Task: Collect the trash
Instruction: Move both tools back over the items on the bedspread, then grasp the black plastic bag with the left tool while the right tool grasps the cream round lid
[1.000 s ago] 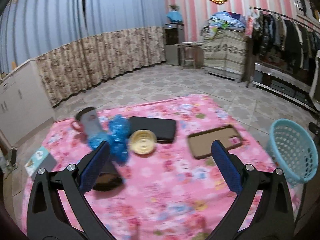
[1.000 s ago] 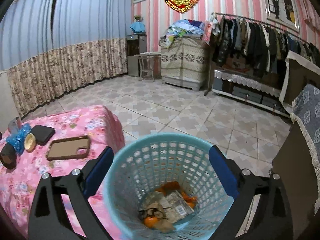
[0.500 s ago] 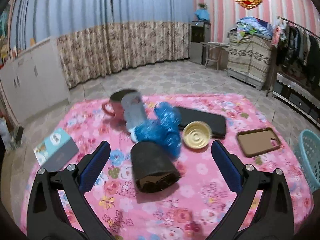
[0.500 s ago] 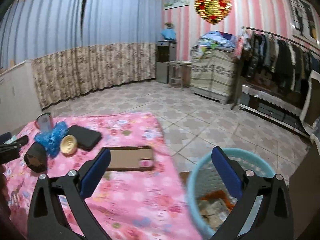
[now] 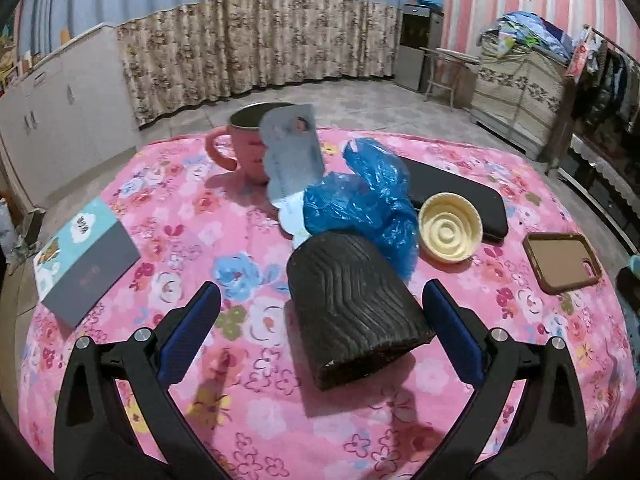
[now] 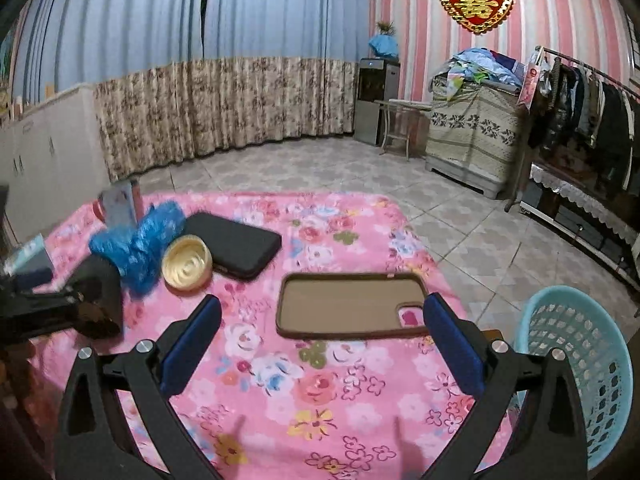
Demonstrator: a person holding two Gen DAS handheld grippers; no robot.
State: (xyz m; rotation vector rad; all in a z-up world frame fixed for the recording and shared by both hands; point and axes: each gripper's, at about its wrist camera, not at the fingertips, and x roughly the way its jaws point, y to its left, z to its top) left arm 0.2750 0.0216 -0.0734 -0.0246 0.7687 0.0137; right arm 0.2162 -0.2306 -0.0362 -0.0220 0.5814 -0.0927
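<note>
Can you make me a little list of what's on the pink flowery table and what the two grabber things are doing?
surface: pink floral cloth
left gripper: open, fingers either side of the black ribbed cup
black ribbed cup: lying on its side
blue plastic bag: crumpled, behind the cup
cream lid: beside the bag
pink mug: upright, a grey packet leaning on it
black case: flat
brown phone case: flat, empty
right gripper: open, over the phone case
blue basket: off the table's right edge
</note>
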